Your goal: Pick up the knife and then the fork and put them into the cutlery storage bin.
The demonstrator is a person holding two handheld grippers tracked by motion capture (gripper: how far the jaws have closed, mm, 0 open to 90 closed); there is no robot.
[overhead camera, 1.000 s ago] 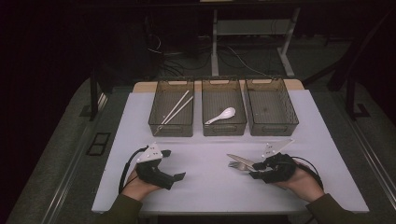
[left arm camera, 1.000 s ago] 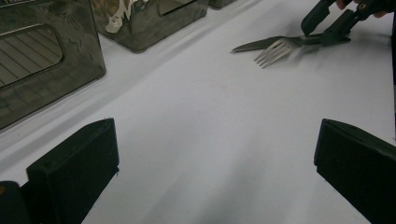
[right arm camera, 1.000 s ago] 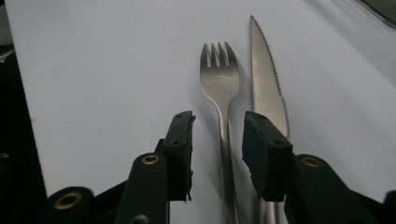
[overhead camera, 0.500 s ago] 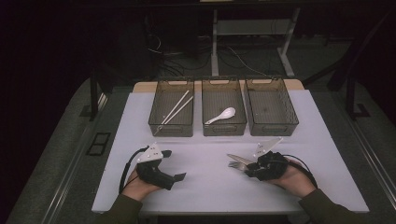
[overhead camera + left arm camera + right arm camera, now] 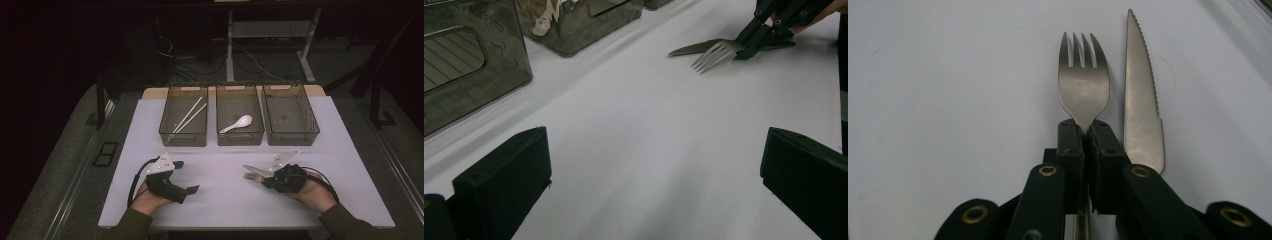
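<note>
Fork, plain grey metal with four tines (image 5: 1083,80), sits pinched at its neck between the pressed-together jaws of the right gripper (image 5: 270,178), low over the white table top (image 5: 220,165) at the near right. A serrated grey metal table knife (image 5: 1140,107) lies flat on the table just beside it, ungripped. Left gripper (image 5: 186,180) rests on the table at near left, jaws spread wide with nothing between them. Three dark see-through plastic bins stand in a row at the far edge: left bin (image 5: 184,134) holds a pair of pale chopsticks (image 5: 187,116), middle bin (image 5: 239,136) a white ceramic soup spoon (image 5: 237,123), right bin (image 5: 291,135) looks bare. Judgement: a cutlery sort, roughly half done; fork in hand, knife waiting, likely bound for the right bin.
</note>
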